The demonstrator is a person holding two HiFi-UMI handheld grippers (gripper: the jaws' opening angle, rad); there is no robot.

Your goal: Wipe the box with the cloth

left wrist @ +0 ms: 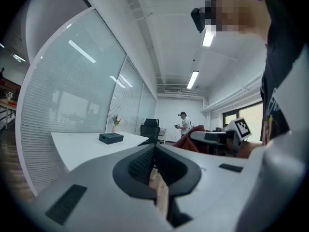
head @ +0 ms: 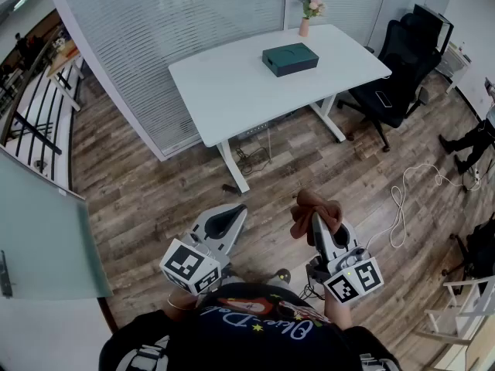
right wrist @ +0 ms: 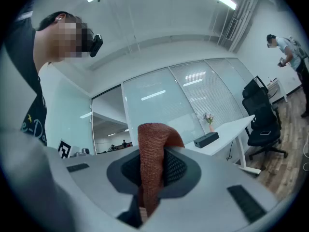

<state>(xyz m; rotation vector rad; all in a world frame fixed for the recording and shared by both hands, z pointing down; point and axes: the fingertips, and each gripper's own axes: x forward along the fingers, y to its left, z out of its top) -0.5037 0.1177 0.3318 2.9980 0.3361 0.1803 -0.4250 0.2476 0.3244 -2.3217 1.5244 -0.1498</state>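
A dark green box lies on the white table far ahead; it also shows as a small dark box in the left gripper view and as a dark box in the right gripper view. My right gripper is shut on a rust-brown cloth, which sticks up between its jaws as a folded cloth. The left gripper is held low beside it, jaws shut with nothing between them. Both grippers hang over the wooden floor, well short of the table.
A pink vase with flowers stands at the table's far edge. A black office chair sits to the table's right. A white cable trails on the floor at right. A glass wall with blinds runs behind the table. Another person stands far off.
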